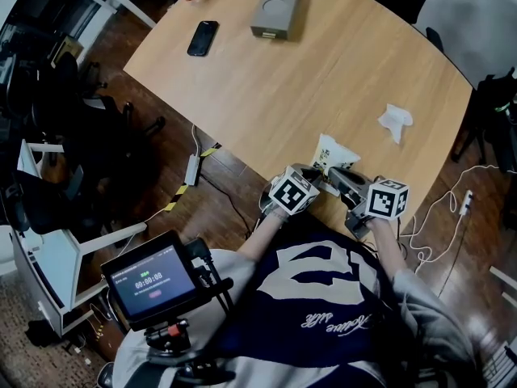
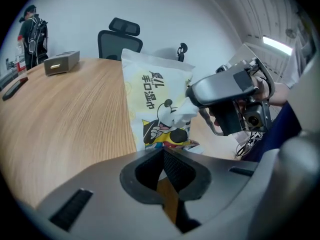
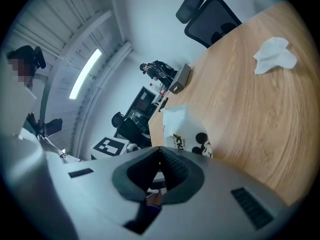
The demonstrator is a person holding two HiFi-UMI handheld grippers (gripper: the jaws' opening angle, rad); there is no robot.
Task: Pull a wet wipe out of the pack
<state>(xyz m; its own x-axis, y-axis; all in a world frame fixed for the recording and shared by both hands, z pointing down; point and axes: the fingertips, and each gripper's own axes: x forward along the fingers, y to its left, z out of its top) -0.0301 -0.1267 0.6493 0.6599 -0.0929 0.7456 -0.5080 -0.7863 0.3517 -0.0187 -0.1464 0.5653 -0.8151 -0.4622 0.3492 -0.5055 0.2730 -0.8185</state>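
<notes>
Left gripper view: pack (image 2: 155, 99) pinched upright in left hand-held gripper (image 2: 162, 152)

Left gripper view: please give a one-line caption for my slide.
The left gripper clamps the wipe pack by its lower edge; the right gripper pinches a white wipe from it.

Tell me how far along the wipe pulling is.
One crumpled wipe already lies on the table. In hand: the left gripper clamps the pack at its edge, and the right gripper pinches a white wipe at its front. Left: drawing that wipe fully out.
</notes>
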